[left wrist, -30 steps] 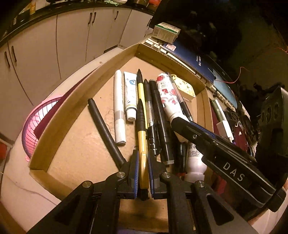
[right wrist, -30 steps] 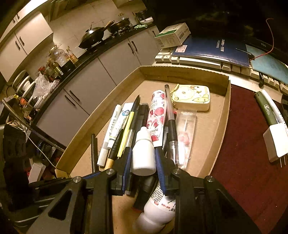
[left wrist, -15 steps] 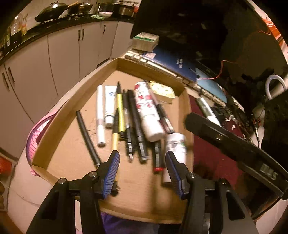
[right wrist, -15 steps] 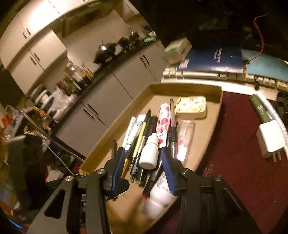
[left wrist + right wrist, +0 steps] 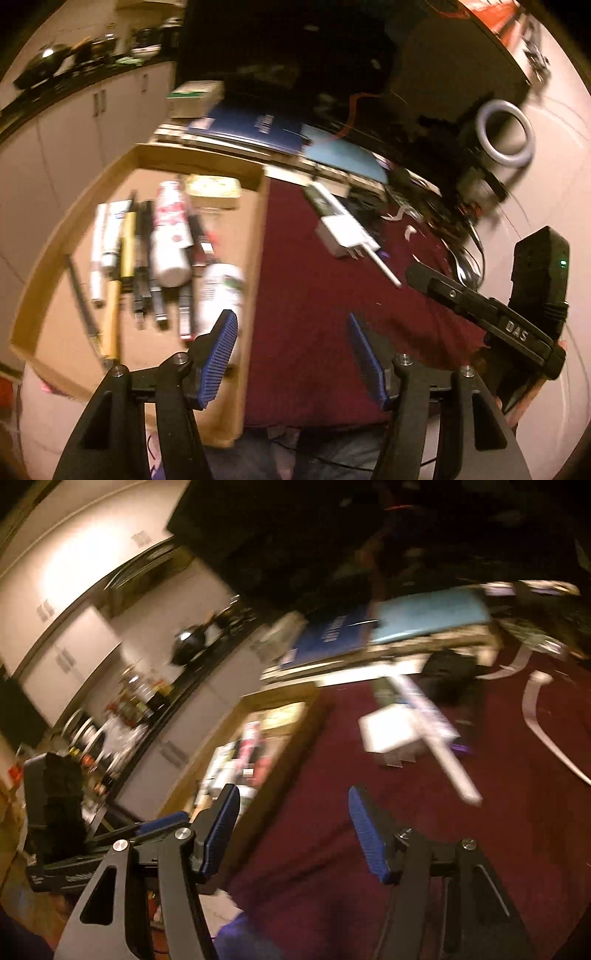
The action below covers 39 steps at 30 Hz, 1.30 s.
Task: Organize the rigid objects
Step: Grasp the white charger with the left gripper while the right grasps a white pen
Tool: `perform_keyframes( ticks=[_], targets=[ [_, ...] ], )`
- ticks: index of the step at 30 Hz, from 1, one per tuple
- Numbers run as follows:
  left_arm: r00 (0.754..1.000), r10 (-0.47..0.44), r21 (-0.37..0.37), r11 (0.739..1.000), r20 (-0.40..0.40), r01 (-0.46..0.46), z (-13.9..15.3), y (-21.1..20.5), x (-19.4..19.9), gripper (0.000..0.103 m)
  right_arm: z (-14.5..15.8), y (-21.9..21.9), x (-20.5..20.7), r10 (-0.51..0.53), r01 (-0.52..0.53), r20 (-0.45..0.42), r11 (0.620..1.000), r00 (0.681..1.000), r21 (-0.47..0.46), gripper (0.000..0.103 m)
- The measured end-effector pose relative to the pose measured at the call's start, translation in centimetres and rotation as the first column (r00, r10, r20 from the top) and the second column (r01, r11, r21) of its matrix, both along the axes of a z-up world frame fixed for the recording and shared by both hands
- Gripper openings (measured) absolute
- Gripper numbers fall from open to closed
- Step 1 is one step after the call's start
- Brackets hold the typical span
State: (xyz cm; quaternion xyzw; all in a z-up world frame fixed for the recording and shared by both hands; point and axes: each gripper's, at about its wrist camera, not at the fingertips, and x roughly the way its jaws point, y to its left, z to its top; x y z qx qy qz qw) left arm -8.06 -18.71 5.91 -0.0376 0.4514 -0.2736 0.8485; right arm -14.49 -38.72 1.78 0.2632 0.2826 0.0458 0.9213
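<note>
Since a second ago both grippers have let go and pulled back from the cardboard tray (image 5: 263, 236): the left gripper (image 5: 291, 354), which was clamped on the yellow pen (image 5: 127, 240), now hangs with its jaws spread wide and empty over the maroon cloth (image 5: 314, 295) just beside the tray's right wall. The right gripper (image 5: 293, 834), which was closed on the small white dropper bottle, is likewise wide apart and empty, over the same cloth beside the tray (image 5: 295, 746).

In the left wrist view the tray holds a row of long things lying side by side, all pointing toward its far wall. From the tray's left wall inward: a thin black stick (image 5: 79, 291), a white marker (image 5: 96, 254), a white tube (image 5: 112, 225), the yellow pen, several dark pens (image 5: 146, 266), a white tube with a red flower print (image 5: 170, 229), and a white bottle (image 5: 221, 291) lying against the right wall. A pale yellow tin (image 5: 213, 187) sits in the tray's far right corner. Motion blur hides finer detail.

Outside the tray, on the cloth to its right, lie a white plug adapter (image 5: 343, 236) and a white stick (image 5: 380, 264). Beyond the tray's far wall are a blue book (image 5: 258, 127) and a small box (image 5: 194, 96). The right wrist view is too blurred to tell the tray's contents apart.
</note>
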Motion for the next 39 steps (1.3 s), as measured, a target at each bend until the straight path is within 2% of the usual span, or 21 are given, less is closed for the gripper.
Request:
perform_keyframes(
  ticks=[6,9,11,14,16,20,23,24,28,31,35,39],
  targets=[
    [0.998,-0.060,0.007,0.998,-0.008,0.060,-0.2,-3.1,0.2,0.065,-1.3,-4.5,-1.1,-0.114,0.115,-0.039,0.993,0.993,0.009,0.061],
    [0.998,-0.063,0.007,0.998,-0.026,0.064,-0.3,-3.6,0.9,0.065,-1.9,-5.8,0.7,-0.136,0.135,-0.091,0.991,0.986,-0.026,0.061],
    [0.997,-0.064,0.008,0.998,-0.039,0.064,-0.4,-4.0,1.5,0.065,-2.5,-6.2,2.2,-0.148,0.143,-0.133,0.989,0.980,-0.046,0.057],
    [0.997,-0.059,0.003,0.998,-0.054,0.060,-0.5,-4.3,2.5,0.067,-3.2,-6.4,3.8,-0.166,0.150,-0.194,0.984,0.967,-0.094,0.046],
    [0.996,-0.059,-0.002,0.998,-0.064,0.059,-0.7,-4.4,2.9,0.068,-3.4,-6.2,4.7,-0.188,0.157,-0.226,0.977,0.956,-0.147,0.035],
    [0.995,-0.059,0.001,0.998,-0.075,0.059,-0.8,-4.9,3.9,0.068,-3.9,-5.2,5.9,-0.164,0.116,-0.253,0.974,0.954,-0.193,0.026],
    [0.993,-0.052,0.018,0.998,-0.104,0.054,-1.0,-5.6,4.9,0.068,-3.8,-3.8,6.4,-0.172,0.092,-0.263,0.953,0.949,-0.289,0.020],
    [0.991,-0.057,0.020,0.998,-0.120,0.059,-1.1,-5.9,5.3,0.068,-3.9,-3.5,6.4,-0.172,0.087,-0.272,0.951,0.947,-0.298,0.011],
    [0.982,-0.077,0.026,0.996,-0.172,0.083,-1.2,-7.9,6.9,0.068,-4.1,-2.8,4.9,-0.141,0.069,-0.263,0.962,0.954,-0.265,0.008],
    [0.981,-0.083,0.053,0.994,-0.175,0.093,-1.6,-9.8,7.8,0.073,-4.3,-2.1,2.7,-0.127,0.061,-0.262,0.968,0.957,-0.245,0.008],
    [0.976,-0.104,0.093,0.988,-0.194,0.124,-2.8,-13.3,9.1,0.074,-4.4,-2.1,0.6,-0.177,0.115,-0.251,0.963,0.952,-0.244,0.008],
    [0.979,-0.083,0.131,0.985,-0.188,0.109,-3.5,-15.6,10.6,0.074,-4.6,-1.9,0.0,-0.180,0.123,-0.227,0.961,0.957,-0.246,0.008]
  ],
)
